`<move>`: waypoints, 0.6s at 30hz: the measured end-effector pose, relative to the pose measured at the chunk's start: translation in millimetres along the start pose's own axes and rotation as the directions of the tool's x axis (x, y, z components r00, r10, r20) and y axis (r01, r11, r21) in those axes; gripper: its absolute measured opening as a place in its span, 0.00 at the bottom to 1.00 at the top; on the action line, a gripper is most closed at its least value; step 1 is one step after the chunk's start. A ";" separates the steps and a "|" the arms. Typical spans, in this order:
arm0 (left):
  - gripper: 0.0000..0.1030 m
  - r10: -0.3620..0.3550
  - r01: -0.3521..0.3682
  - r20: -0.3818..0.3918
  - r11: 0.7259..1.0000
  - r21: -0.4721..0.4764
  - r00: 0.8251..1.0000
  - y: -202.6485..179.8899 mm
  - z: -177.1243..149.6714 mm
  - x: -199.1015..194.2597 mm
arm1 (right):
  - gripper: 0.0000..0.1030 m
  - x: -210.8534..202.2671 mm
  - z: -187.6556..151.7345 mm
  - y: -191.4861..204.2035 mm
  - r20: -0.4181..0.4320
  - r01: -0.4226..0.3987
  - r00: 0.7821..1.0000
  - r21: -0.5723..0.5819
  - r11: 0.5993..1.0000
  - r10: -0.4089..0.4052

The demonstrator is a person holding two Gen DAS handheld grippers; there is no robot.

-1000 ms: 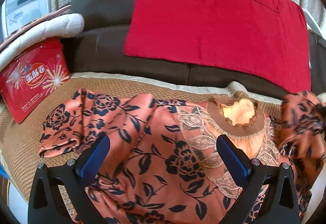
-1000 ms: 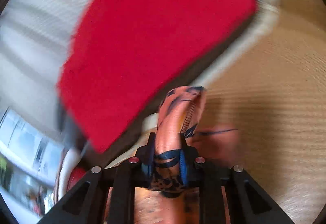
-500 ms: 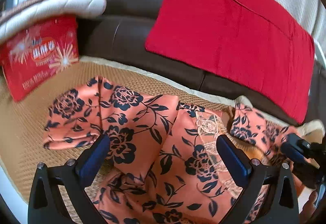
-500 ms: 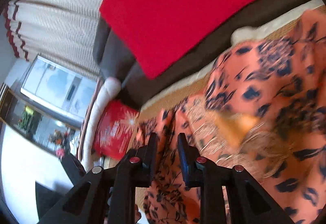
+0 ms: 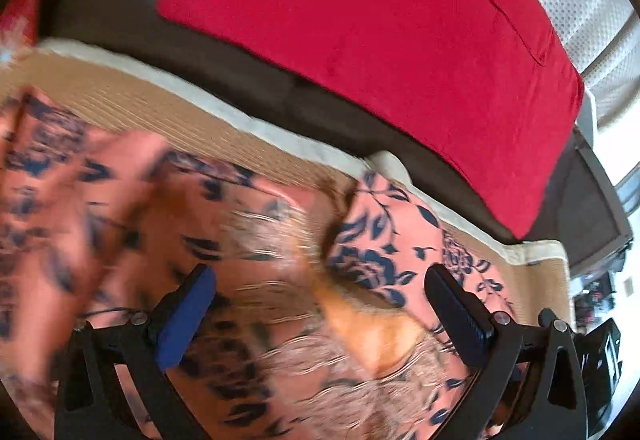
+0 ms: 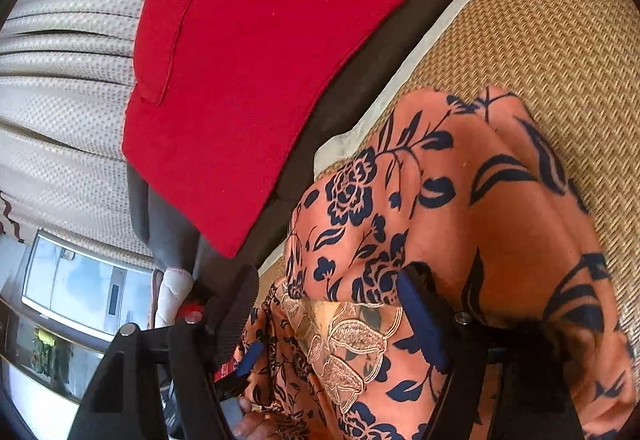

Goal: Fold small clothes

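The right gripper [image 6: 328, 304] stands with jaws spread wide over the garment [image 6: 460, 208]; they have just been opening, and the orange, dark-flowered cloth lies loose between and under the fingers [image 6: 420, 316], gripped by neither. Low in that view, part of a hand [image 6: 250, 426] shows beside a blue-tipped black piece near the frame's bottom edge. The cloth's embroidered neck panel [image 6: 344, 340] sits just ahead of the jaws, with a sleeve part folded over the body behind it.

The left gripper [image 5: 320, 300] is also spread wide, hovering above the same garment [image 5: 380, 240], its blue pads [image 5: 188, 316] clear of the cloth. The left side of that view is smeared by blur, so the fabric's lie there cannot be told.

The garment rests on a woven tan mat [image 6: 540, 40] with a pale border [image 5: 224, 112]. Beyond the mat is a dark brown sofa back [image 5: 120, 0], and a red cloth [image 5: 380, 40] is draped over it. Farther off hangs a pale curtain [image 6: 68, 88]. At the left view's upper left edge is a blurred red thing [image 5: 18, 12]; whether it is a container, or what is in it, cannot be told.
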State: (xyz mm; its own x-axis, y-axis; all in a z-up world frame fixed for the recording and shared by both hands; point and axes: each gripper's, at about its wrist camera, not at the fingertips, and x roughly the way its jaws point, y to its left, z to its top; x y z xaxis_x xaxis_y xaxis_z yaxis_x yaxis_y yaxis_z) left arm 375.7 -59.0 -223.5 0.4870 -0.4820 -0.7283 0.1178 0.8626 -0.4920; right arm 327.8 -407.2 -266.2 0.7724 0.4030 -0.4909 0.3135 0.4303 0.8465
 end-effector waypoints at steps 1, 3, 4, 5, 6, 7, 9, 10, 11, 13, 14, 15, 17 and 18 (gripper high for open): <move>1.00 -0.016 0.016 -0.015 1.000 -0.013 1.000 -1.8 1.3 8.5 | 0.73 -3.2 2.0 0.7 -0.001 -0.004 1.000 0.000 1.000 0.004; 0.98 -0.054 0.052 -0.036 0.998 -0.034 0.998 -4.4 2.4 21.1 | 0.73 -17.3 11.7 0.0 -0.007 0.006 1.000 -0.008 1.000 -0.006; 0.95 -0.068 0.066 -0.049 0.997 -0.041 0.996 -5.5 2.6 26.2 | 0.73 -15.0 12.9 -0.7 -0.010 0.027 1.000 -0.012 1.000 -0.027; 0.89 -0.082 0.079 -0.063 0.996 -0.048 0.995 -6.9 2.6 32.3 | 0.73 -19.4 15.6 0.2 -0.011 0.039 0.999 -0.011 0.999 -0.039; 0.83 -0.095 0.091 -0.076 0.995 -0.051 0.993 -8.7 2.7 38.2 | 0.73 -16.8 16.8 -2.3 -0.016 0.053 0.998 -0.005 0.999 -0.054; 0.69 -0.114 0.110 -0.095 0.993 -0.051 0.989 -11.0 3.0 46.9 | 0.70 -14.5 18.3 -5.9 -0.023 0.065 0.998 0.007 0.998 -0.064; 0.50 -0.144 0.138 -0.129 0.989 -0.055 0.981 -13.9 4.6 62.4 | 0.70 -10.6 20.2 -13.5 -0.038 0.078 0.996 0.025 0.997 -0.077; 0.47 -0.142 0.134 -0.135 0.989 -0.063 0.981 -14.1 5.7 68.7 | 0.70 -10.0 20.9 -13.8 -0.040 0.076 0.996 0.025 0.997 -0.075; 0.45 -0.142 0.134 -0.131 0.988 -0.073 0.981 -13.8 5.6 70.6 | 0.70 -10.6 21.0 -14.4 -0.042 0.077 0.996 0.020 0.997 -0.076; 0.35 -0.163 0.153 -0.116 0.984 -0.091 0.980 -14.7 6.4 67.9 | 0.70 -10.0 20.9 -13.3 -0.051 0.082 0.995 0.004 0.997 -0.081; 0.23 -0.182 0.172 -0.114 0.981 -0.093 0.977 -15.9 7.6 68.8 | 0.70 -8.7 20.7 -12.1 -0.055 0.083 0.995 0.002 0.997 -0.083; 0.18 -0.200 0.190 -0.109 0.977 -0.092 0.974 -16.1 8.9 69.3 | 0.70 -7.8 20.5 -11.1 -0.056 0.082 0.995 0.001 0.997 -0.082; 0.09 -0.218 0.209 -0.094 0.973 -0.094 0.971 -17.1 8.9 69.5 | 0.70 -4.6 18.9 -8.6 -0.061 0.079 0.995 -0.002 0.997 -0.079; 0.08 -0.214 0.206 -0.090 0.974 -0.093 0.973 -16.9 9.5 68.4 | 0.70 -4.5 18.7 -8.5 -0.063 0.077 0.995 -0.002 0.997 -0.077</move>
State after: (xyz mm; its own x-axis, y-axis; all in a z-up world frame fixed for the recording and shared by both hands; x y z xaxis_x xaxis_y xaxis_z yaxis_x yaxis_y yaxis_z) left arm 415.2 -105.1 -260.5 0.3704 -0.6675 -0.6460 0.1347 0.7267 -0.6736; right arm 332.0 -427.8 -267.3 0.7098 0.4187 -0.5664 0.3708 0.4616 0.8059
